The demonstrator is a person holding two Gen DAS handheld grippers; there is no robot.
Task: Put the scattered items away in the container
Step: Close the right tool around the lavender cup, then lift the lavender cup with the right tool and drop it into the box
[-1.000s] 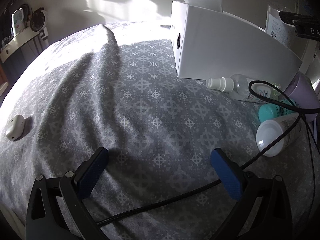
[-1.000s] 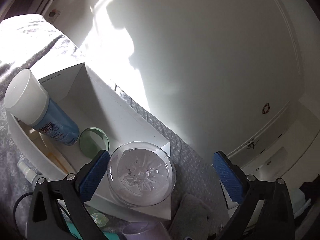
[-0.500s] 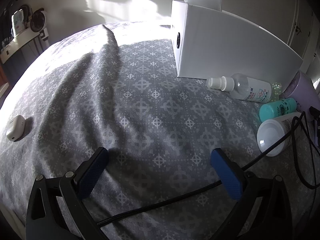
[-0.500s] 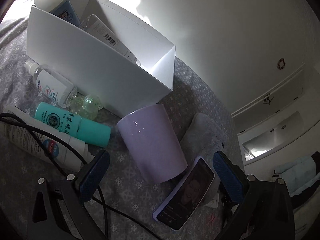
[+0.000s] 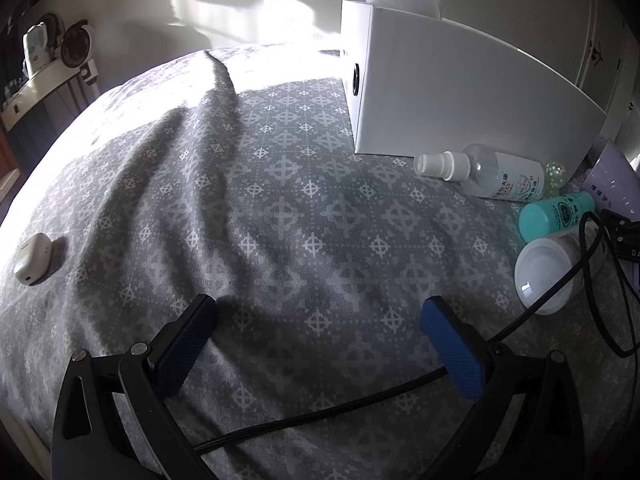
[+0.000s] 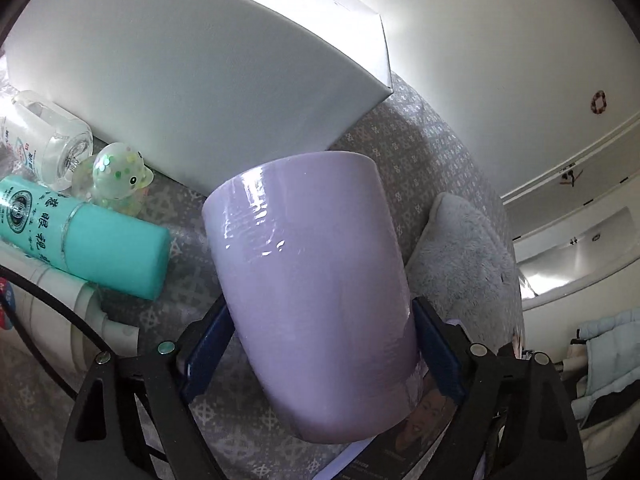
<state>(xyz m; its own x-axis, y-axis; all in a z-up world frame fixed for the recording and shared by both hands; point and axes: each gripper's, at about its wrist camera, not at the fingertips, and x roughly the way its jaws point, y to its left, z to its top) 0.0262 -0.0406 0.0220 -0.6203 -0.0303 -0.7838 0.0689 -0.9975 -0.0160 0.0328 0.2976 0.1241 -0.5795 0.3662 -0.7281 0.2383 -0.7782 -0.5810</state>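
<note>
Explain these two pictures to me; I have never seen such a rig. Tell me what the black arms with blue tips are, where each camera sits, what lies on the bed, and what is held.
There is no robot: a person holds a two-finger gripper in each hand, with a camera on each looking along its blue-padded fingers.

The left wrist view shows the left gripper open and empty over a grey patterned bedspread. On it stand a white box, a clear spray bottle, a teal bottle, a white tube and a small white case.

The right wrist view shows the right gripper with its fingers on either side of a lilac cup, close to its sides; whether it grips is unclear.
</note>
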